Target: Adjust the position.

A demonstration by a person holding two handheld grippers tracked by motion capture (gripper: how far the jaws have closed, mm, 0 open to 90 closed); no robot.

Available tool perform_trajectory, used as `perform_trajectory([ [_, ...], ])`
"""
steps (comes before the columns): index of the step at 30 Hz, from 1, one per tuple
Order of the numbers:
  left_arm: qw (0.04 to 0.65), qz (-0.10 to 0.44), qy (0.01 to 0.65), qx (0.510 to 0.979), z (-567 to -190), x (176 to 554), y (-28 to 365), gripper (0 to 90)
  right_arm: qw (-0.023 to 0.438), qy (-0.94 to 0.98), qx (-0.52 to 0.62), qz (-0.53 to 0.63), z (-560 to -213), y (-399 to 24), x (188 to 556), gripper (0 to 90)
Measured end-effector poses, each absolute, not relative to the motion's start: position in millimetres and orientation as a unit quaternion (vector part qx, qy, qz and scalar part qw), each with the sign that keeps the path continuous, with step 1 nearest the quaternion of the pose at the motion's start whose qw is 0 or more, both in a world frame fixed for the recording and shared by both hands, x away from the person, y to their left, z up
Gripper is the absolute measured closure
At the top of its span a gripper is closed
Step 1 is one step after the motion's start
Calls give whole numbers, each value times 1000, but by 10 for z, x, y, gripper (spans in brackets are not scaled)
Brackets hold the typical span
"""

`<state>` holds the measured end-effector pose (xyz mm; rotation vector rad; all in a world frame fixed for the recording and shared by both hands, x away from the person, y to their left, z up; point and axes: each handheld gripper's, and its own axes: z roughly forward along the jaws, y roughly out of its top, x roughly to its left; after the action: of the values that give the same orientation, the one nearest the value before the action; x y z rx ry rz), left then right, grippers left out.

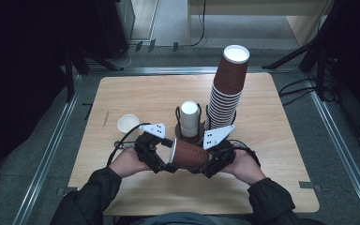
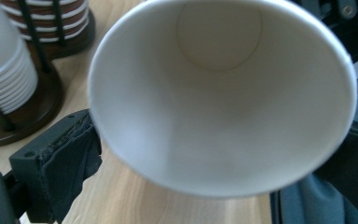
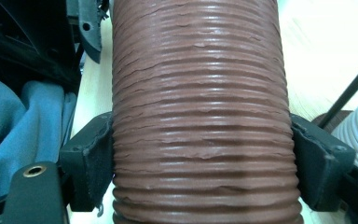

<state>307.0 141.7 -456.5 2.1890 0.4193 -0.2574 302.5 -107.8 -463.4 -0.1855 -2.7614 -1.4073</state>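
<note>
Both of my grippers hold one ribbed brown cup (image 1: 190, 153), which lies on its side in the air just above the near middle of the worktop (image 1: 122, 93). My right gripper (image 1: 214, 161) has its jaws pressed against the ribbed wall, one on each side, as the right gripper view shows. My left gripper (image 1: 161, 157) is at the cup's white mouth; one pad meets the rim on the left, and the far jaw looks to press the other side, so I judge it is pinching the cup too.

Ahead stand a tall brown stack (image 1: 226, 89) in its wire holder and a shorter white stack (image 1: 190, 119) beside it. A single white cup (image 1: 128, 123) sits upright to the left. I judge that this brown cup is lifted but not yet placed, so setting it down or stacking it remains.
</note>
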Motion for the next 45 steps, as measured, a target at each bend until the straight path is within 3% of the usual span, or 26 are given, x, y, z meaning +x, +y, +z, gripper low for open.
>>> perform_trajectory([
  [6, 430, -105, 165, 881, -4565, 3057, 1381, 3, 23, -884, -52, -465, -4628, -1034, 3007, 191],
  [12, 428, -77, 166, 885, -4503, 3023, 1377, 77, 19, -884, -49, -464, -4635, -1013, 3000, 195],
  [16, 422, -89, 168, 886, -4500, 3037, 1369, 96, 20, -885, -49, -463, -4637, -1025, 3003, 198],
  [26, 411, -87, 169, 891, -4459, 3052, 1437, 111, 59, -893, -88, -438, -4666, -1015, 3033, 138],
  [36, 397, -66, 173, 899, -4413, 3060, 1540, 111, 46, -903, -98, -415, -4702, -1049, 3064, 138],
  [45, 345, -44, 173, 921, -4421, 3075, 1523, 109, 29, -911, -105, -399, -4742, -1052, 3077, 141],
])
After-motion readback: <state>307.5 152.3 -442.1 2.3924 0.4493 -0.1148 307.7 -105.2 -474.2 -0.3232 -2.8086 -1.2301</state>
